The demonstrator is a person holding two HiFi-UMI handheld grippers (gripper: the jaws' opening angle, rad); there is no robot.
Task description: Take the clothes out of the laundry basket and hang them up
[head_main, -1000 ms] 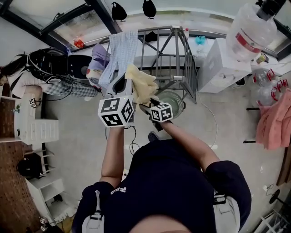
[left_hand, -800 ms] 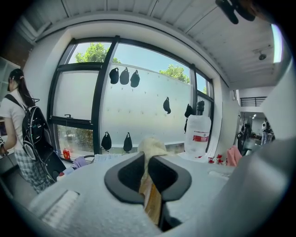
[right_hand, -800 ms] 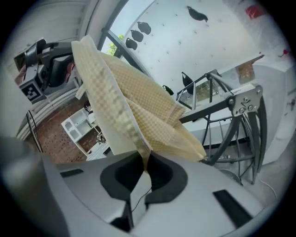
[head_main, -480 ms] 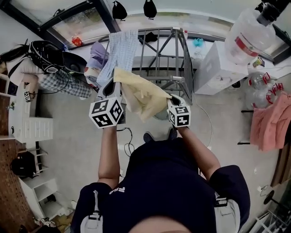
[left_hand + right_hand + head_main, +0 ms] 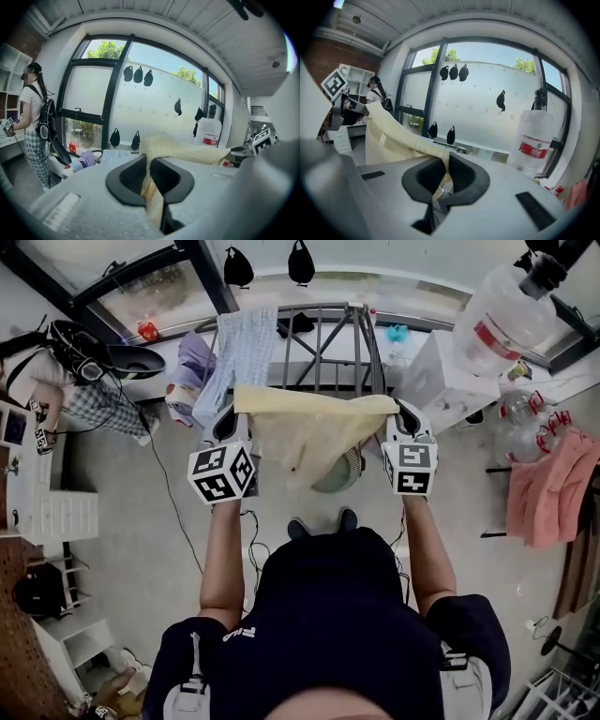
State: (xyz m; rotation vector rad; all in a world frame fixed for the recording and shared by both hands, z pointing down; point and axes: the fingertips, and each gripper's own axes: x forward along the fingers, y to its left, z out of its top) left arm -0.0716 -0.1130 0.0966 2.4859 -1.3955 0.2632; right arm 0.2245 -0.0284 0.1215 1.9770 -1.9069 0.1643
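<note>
A pale yellow cloth [image 5: 314, 432] is stretched flat between my two grippers, in front of the grey metal drying rack [image 5: 328, 343]. My left gripper [image 5: 228, 418] is shut on its left top corner, and my right gripper [image 5: 403, 413] is shut on its right top corner. In the left gripper view the cloth [image 5: 183, 150] runs out of the closed jaws of the left gripper [image 5: 150, 176] toward the right. In the right gripper view the cloth [image 5: 393, 136] leaves the closed jaws of the right gripper [image 5: 446, 171] toward the left. The round laundry basket [image 5: 345, 479] is half hidden below the cloth. A light blue garment [image 5: 242, 352] hangs on the rack.
A big water bottle [image 5: 511, 301] stands on a white cabinet [image 5: 450, 371] at the right. A pink cloth [image 5: 553, 488] hangs further right. A person [image 5: 84, 390] stands at the left by white drawers [image 5: 66, 517]. Cables lie on the floor near my feet.
My right gripper rose from beside the basket, closed on the cloth's free corner and swung right. The bunched cloth is now spread wide between both grippers. The left gripper shifted slightly.
</note>
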